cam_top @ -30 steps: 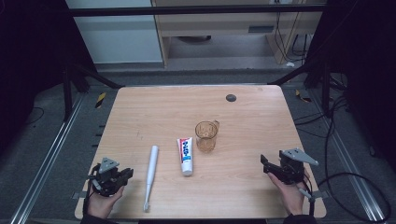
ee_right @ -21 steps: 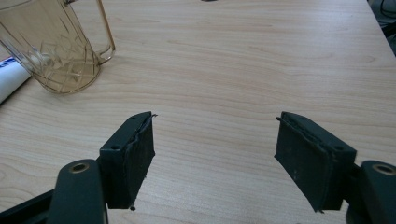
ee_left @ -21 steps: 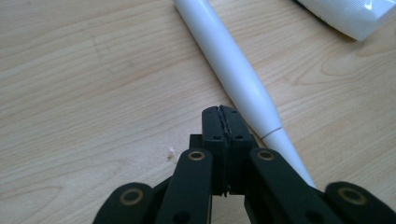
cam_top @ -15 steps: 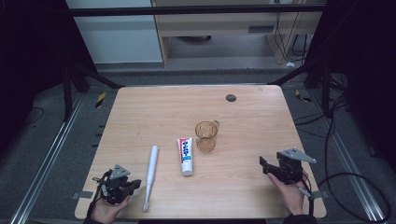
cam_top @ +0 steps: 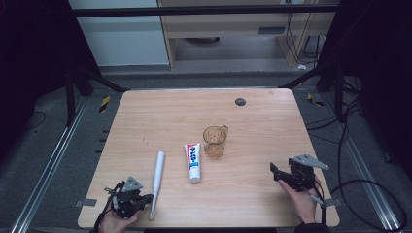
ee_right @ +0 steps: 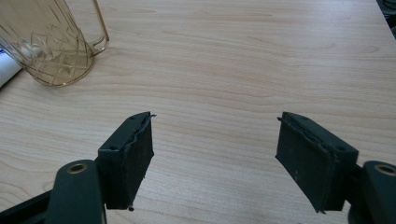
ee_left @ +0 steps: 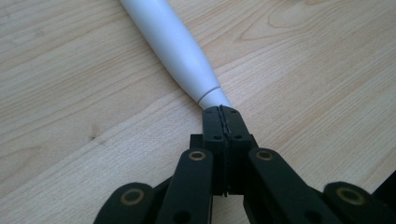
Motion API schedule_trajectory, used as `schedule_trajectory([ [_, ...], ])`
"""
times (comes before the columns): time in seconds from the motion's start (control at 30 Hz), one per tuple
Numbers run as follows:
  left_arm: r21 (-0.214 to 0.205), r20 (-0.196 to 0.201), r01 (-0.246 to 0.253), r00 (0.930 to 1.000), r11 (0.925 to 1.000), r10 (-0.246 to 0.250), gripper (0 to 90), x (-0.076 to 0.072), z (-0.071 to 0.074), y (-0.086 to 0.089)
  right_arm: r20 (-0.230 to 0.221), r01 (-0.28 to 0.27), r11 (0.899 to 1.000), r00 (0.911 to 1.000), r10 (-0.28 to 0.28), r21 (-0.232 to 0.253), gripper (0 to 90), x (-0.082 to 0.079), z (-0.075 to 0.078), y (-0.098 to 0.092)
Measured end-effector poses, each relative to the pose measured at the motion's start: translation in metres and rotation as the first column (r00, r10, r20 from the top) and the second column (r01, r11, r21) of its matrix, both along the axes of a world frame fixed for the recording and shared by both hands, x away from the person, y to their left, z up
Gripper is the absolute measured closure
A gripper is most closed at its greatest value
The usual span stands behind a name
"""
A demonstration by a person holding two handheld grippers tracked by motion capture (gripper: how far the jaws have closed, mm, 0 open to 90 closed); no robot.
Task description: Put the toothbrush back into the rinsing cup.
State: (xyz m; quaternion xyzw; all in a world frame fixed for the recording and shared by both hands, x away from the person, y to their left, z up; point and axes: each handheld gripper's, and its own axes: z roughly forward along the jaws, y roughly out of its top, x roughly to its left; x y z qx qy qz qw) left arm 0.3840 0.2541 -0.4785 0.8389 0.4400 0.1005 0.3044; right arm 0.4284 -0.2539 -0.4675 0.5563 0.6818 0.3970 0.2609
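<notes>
Just closing: left gripper jaws, now pressed together at the white toothbrush neck; real pinch unclear, lift likely next. Right gripper gaping wide, empty.

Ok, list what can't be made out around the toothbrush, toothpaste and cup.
- Toothbrush head: left gripper view, hidden behind the shut left gripper; whether the neck is pinched is unclear.
- Toothpaste lettering: high view, too small to read.
- Cup rim: right gripper view, cut off by the top edge.
</notes>
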Motion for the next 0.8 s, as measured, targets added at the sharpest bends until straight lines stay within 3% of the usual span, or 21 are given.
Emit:
schedule_trajectory([
  [0.8, -0.008, -0.011, 0.069, 0.9976, 0.9976, -0.069, 89.8, 0.004, -0.005, -0.027, -0.010, 0.004, 1.000, 0.9999, -0.004, -0.009, 26.6, 0.001, -0.001, -0.001],
])
